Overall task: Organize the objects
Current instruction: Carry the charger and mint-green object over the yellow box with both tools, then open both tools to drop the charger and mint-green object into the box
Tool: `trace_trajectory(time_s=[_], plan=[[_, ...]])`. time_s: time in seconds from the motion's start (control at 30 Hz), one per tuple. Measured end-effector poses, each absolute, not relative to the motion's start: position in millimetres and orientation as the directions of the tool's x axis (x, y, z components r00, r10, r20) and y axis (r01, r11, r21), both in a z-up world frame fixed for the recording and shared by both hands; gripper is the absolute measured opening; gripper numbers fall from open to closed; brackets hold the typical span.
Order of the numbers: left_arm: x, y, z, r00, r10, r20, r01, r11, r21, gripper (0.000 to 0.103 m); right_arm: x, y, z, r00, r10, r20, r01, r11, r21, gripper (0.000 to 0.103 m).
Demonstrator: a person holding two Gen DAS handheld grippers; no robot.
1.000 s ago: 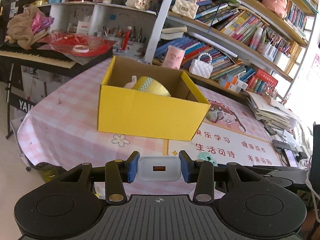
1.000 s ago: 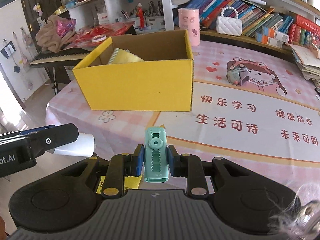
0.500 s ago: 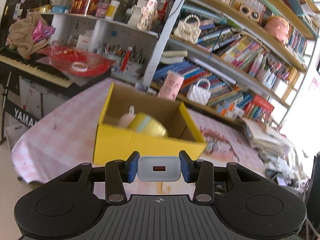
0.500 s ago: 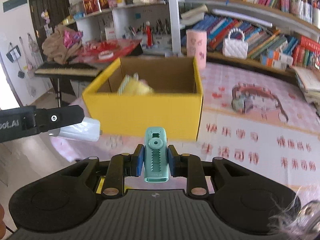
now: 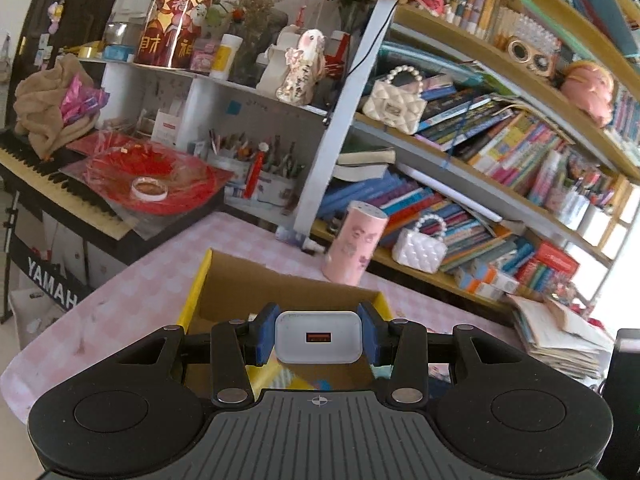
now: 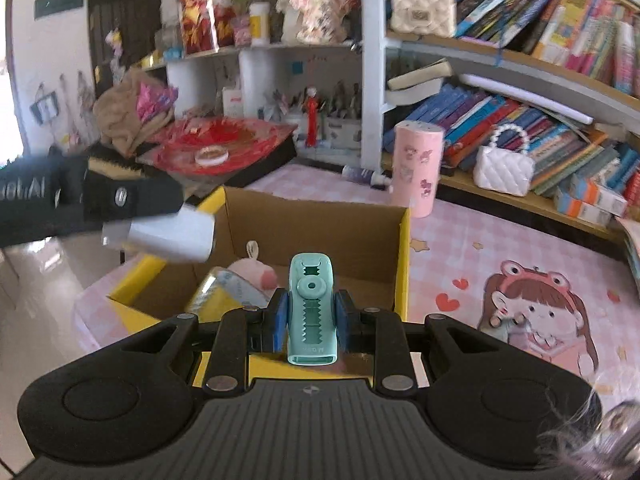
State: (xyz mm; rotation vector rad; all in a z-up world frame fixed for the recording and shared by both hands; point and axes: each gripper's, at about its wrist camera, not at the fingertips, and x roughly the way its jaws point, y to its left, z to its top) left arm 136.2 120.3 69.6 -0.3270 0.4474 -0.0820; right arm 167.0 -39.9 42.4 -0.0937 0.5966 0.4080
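Note:
My left gripper [image 5: 318, 338] is shut on a white USB charger [image 5: 318, 336] and holds it over the open yellow cardboard box [image 5: 200, 276]. My right gripper [image 6: 310, 316] is shut on a teal toothed clip [image 6: 312, 304] above the near edge of the same box [image 6: 404, 264]. Inside the box lie a yellow tape roll [image 6: 224, 294] and a pink plush toy [image 6: 252, 270]. The left gripper with the charger [image 6: 168, 232] shows in the right wrist view, over the box's left corner.
The box stands on a table with a pink checked cloth [image 6: 500, 248]. A pink cylinder [image 6: 418, 168] and a white quilted handbag [image 6: 502, 168] stand behind it. Crowded bookshelves [image 5: 500, 152] rise at the back; a keyboard with a red plate [image 5: 152, 178] is at the left.
Both grippers have risen and moved forward, from in front of the box to over its opening. Each still holds its object.

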Motion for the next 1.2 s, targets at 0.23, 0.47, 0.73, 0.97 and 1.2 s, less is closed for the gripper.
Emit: trace_trajectory(time_s=[0.23, 0.47, 0.73, 0.97, 1.2], plan=[[174.1, 114.7, 53.8, 0.88, -0.085, -0.467, -0.059, 0.957, -0.285, 0.041, 210.0, -28.3, 10.4, 0.681, 0.361, -0.637, -0.492, 0.87, -0.033, 0.023], [196.0, 103.2, 35.2, 0.852, -0.039, -0.522, -0.077, 0.977, -0.199, 0.041, 231.4, -20.6, -9.0, 0.615, 0.389, -0.686, -0.555, 0.831, -0.027, 0.023], [207.3, 94.3, 15.0, 0.817, -0.034, -0.576, -0.056, 0.989, -0.138, 0.041, 247.6, -19.2, -16.8, 0.562, 0.416, -0.715, -0.575, 0.818, 0.023, 0.024], [207.7, 78.6, 1.1, 0.807, -0.013, -0.591, -0.016, 0.999, -0.044, 0.043, 251.2, -16.7, -20.6, 0.547, 0.429, -0.719, -0.592, 0.806, 0.03, 0.025], [195.7, 84.4, 9.5, 0.827, -0.041, -0.561, -0.014, 0.996, -0.093, 0.05, 249.0, -17.4, -19.3, 0.56, 0.418, -0.715, -0.564, 0.825, 0.04, 0.025]])
